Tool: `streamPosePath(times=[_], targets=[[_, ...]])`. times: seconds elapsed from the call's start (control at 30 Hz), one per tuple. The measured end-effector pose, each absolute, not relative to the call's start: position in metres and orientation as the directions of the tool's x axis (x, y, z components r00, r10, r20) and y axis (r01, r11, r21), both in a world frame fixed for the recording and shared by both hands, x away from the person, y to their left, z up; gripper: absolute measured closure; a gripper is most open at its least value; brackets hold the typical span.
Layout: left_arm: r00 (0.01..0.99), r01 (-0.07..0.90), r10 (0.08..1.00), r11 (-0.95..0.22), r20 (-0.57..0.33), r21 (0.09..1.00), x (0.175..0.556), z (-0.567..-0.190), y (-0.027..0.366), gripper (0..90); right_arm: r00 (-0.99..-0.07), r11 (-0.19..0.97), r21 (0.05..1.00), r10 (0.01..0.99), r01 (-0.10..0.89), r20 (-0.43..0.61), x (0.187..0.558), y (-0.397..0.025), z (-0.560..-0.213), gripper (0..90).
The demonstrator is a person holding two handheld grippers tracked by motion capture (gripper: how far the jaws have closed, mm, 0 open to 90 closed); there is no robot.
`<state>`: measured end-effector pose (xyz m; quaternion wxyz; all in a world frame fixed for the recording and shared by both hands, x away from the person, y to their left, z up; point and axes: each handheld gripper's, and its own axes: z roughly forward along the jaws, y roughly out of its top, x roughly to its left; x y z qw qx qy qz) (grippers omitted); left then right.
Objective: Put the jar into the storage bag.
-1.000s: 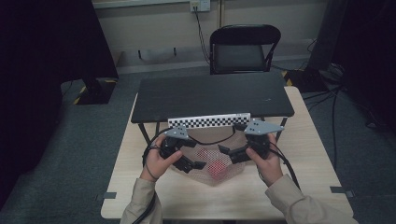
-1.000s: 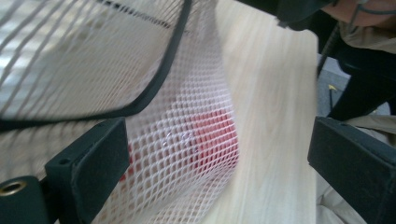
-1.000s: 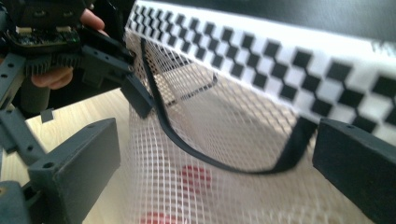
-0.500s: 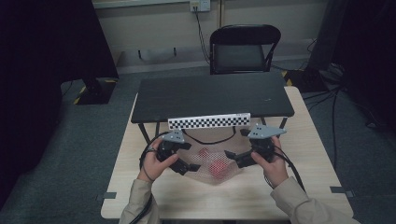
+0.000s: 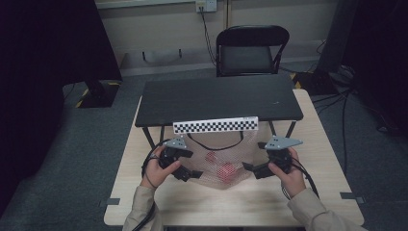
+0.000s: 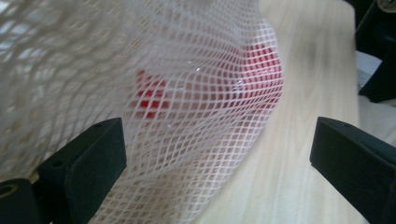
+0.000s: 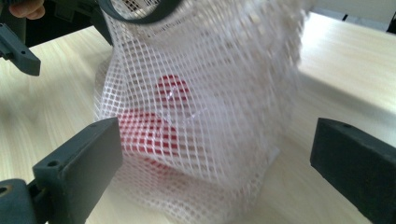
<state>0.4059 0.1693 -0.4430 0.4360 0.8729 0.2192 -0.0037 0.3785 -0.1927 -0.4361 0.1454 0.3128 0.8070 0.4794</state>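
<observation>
High view: mesh bag (image 5: 222,156) with red items (image 5: 226,170) stands at counter (image 5: 317,144) centre. Right gripper (image 5: 251,168) has drawn away toward 3 o'clock since earlier; left gripper (image 5: 192,174) remains at 9 o'clock. Both jaw pairs are spread, gripping nothing; bag judged released.

I see a light wooden table (image 5: 298,192) carrying 2 things: a black raised platform (image 5: 216,98) on thin legs across its far half, and a white mesh bag (image 5: 222,159) with red items inside, resting on the near half
</observation>
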Motion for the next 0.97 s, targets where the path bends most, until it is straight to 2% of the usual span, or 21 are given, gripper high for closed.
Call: streamPosePath(times=[0.17,0.63,0.83,0.97], targets=[[0.906,0.369,0.387,-0.520,-0.173,0.770,0.407,-0.447,0.172,3.5,-0.750,0.345,0.858,0.658,0.381,0.068,0.377,-0.202,-0.446,1.3],[0.896,0.391,0.406,-0.521,-0.183,0.759,0.407,-0.457,0.181,4.3,-0.720,0.334,0.845,0.689,0.417,0.082,0.372,-0.226,-0.462,1.4],[0.896,0.378,0.426,-0.588,-0.124,0.715,0.407,-0.471,0.187,3.7,-0.687,0.408,0.784,0.726,0.467,0.032,0.367,-0.242,-0.487,1.3],[0.898,0.373,0.427,-0.614,-0.105,0.695,0.407,-0.478,0.185,3.7,-0.651,0.397,0.764,0.758,0.509,0.040,0.366,-0.251,-0.499,1.5]])
